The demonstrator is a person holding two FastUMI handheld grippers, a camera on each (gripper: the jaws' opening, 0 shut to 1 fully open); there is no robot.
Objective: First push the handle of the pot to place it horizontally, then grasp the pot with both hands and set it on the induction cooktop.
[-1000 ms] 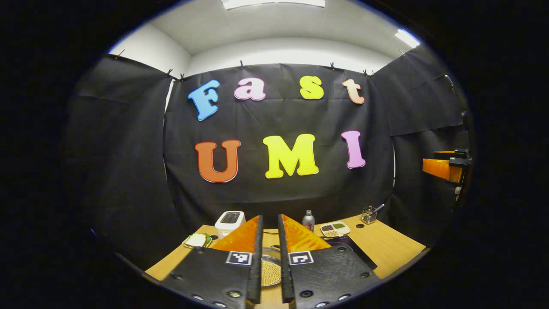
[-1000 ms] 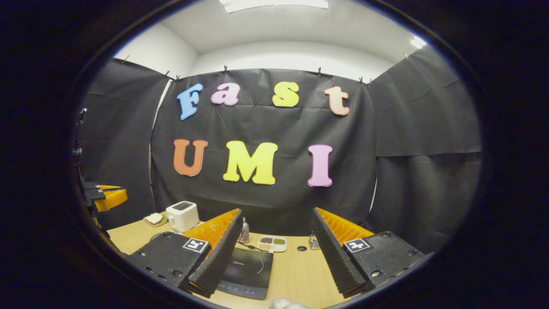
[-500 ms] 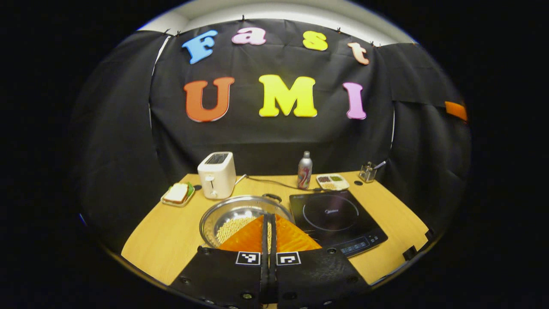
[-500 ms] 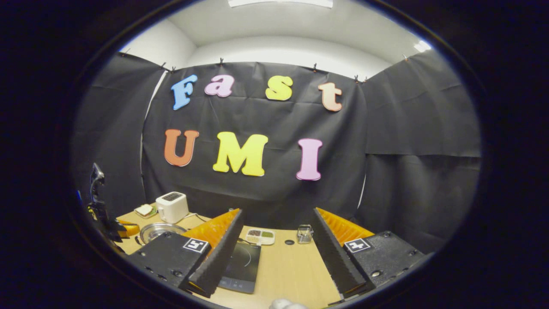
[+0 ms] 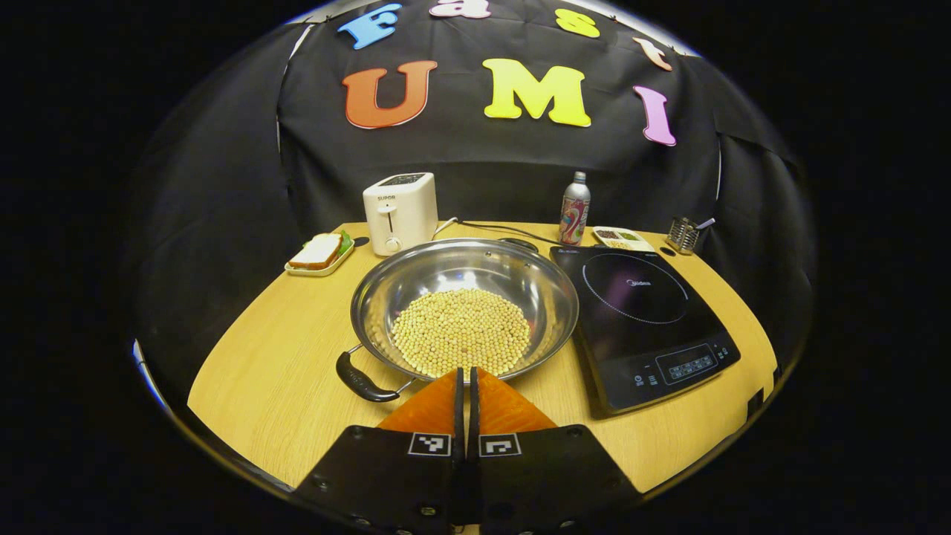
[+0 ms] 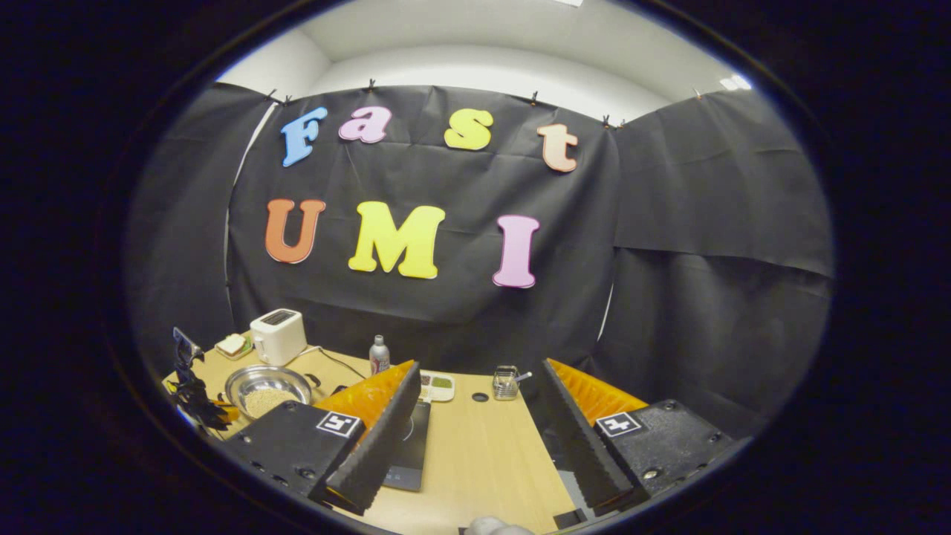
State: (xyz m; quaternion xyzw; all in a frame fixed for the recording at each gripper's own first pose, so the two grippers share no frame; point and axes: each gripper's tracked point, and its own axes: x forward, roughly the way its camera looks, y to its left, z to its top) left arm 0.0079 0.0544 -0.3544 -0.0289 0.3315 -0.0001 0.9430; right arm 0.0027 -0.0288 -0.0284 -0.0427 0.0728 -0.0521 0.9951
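In your left gripper view: pot (image 5: 464,297) sits mid-desk (image 5: 275,357), beans (image 5: 461,331) in it, near handle (image 5: 362,380) at its front-left. Induction cooktop (image 5: 643,319) just beside pot on the right. Toaster (image 5: 400,212) behind pot; sandwich plate (image 5: 319,254) left of toaster. Bottle (image 5: 573,209) behind cooktop, w/ snack tray (image 5: 620,238) & utensil holder (image 5: 682,234) to its right.

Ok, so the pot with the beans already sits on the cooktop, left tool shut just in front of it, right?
Not quite. The pot is on the table, beside the cooktop, not on it; the left gripper view shows it. The beans are inside, and the left tool is shut just in front of the pot.
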